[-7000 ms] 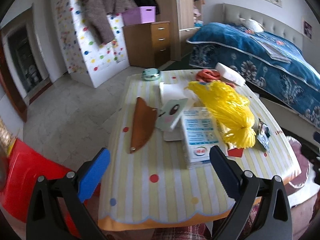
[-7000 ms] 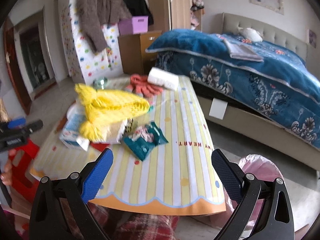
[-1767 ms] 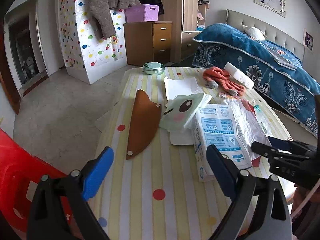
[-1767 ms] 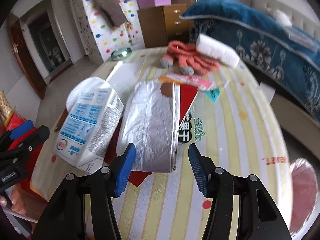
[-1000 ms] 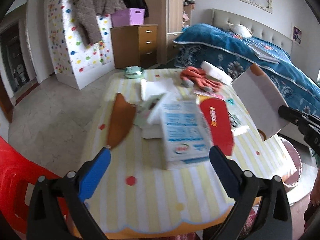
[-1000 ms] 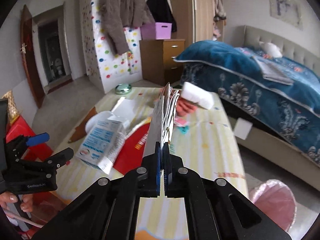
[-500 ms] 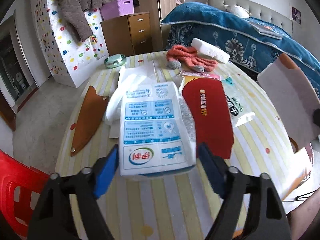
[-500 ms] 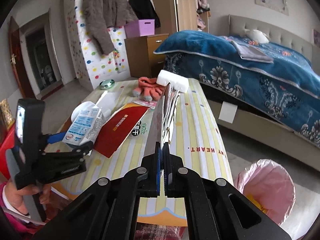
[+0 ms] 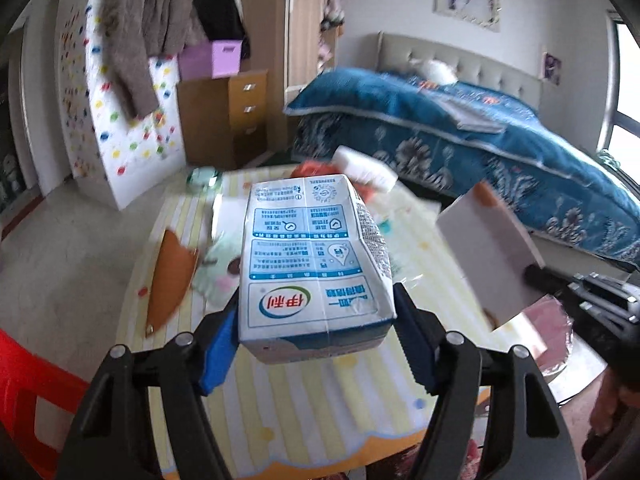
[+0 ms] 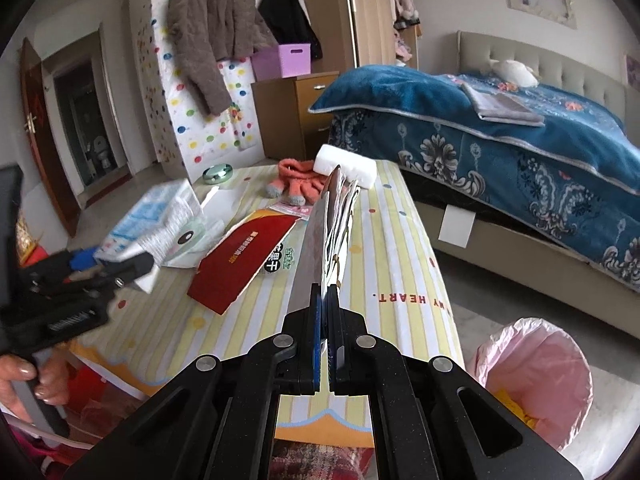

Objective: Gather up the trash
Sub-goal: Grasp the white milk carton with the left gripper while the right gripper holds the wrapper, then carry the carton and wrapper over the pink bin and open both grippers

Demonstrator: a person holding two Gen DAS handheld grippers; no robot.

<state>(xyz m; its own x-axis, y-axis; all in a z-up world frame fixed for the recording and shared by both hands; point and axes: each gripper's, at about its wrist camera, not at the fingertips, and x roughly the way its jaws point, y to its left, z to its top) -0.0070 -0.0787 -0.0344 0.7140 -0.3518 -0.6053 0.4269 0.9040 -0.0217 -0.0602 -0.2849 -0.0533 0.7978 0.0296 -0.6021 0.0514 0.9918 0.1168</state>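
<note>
Pink-lined bin [image 10: 536, 376] beside the table [image 10: 400, 248] holds something yellow [image 10: 516, 404]

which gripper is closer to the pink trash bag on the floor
Right. The right gripper, shut on a flat wrapper, is beside the pink trash bag; the left gripper holds the milk carton across the table.

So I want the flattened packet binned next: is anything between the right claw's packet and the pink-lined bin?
Nothing visible: the flattened packet in the right claw has open floor down to the pink-lined bin.
</note>
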